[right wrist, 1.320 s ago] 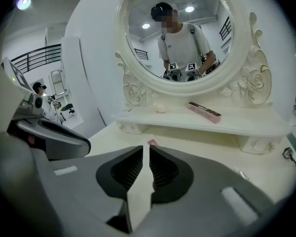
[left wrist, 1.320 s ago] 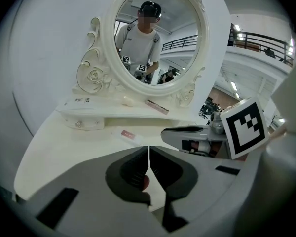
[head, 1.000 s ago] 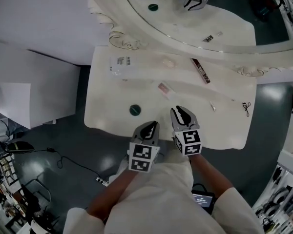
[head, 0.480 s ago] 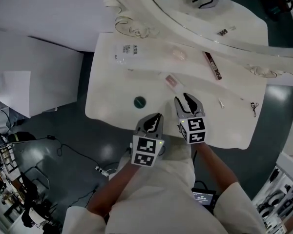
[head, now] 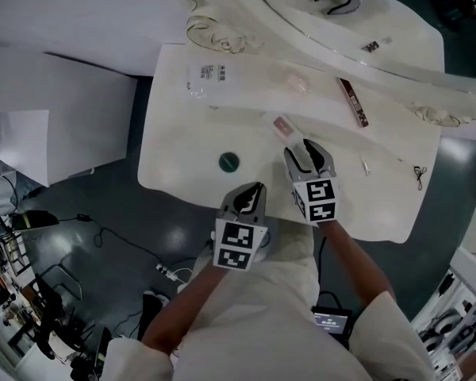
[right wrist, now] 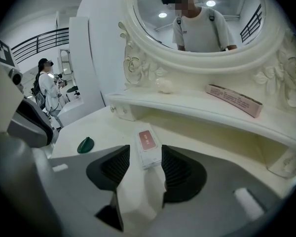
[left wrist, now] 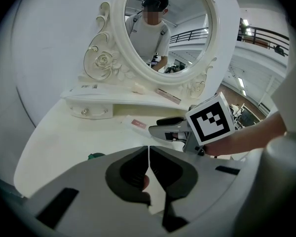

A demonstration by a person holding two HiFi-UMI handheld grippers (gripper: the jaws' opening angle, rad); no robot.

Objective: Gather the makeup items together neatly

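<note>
- Setting: a white vanity table (head: 182, 161) with a carved oval mirror (head: 397, 22) and a raised shelf (head: 254, 74) under it, standing on a dark floor.
- On the shelf: a clear printed packet (head: 205, 82) at the left, a pale pink puff (head: 296, 82) in the middle and a long pink-brown carton (head: 353, 101) at the right, all well apart.
- On the tabletop: a small white sachet with a pink label (head: 283, 127) just below the shelf edge, a dark green round compact (head: 228, 162) to its left, and a small white piece (head: 366, 166) to the right.
- The makeup items are scattered, so the gathering seems barely begun.
- Right gripper (head: 301, 151): jaws opening and aimed at the sachet. Its near end lies between the tips, but neither pad presses on it.
- Left gripper (head: 256, 189): jaws closed together on nothing, held back at the table's front edge beside the right one.
- Step in hand, as judged: picking up the sachet.
- Doing it well:
  - Centre the jaws over the sachet's narrow width and keep them parallel to its long sides.
  - Bring the tips down to the tabletop before closing, since so flat a packet may slip or tilt out of a high grip.
  - Close gently, because the sachet probably crushes easily.
  - Choose one gathering spot, perhaps near the compact, and align each item there.
</note>
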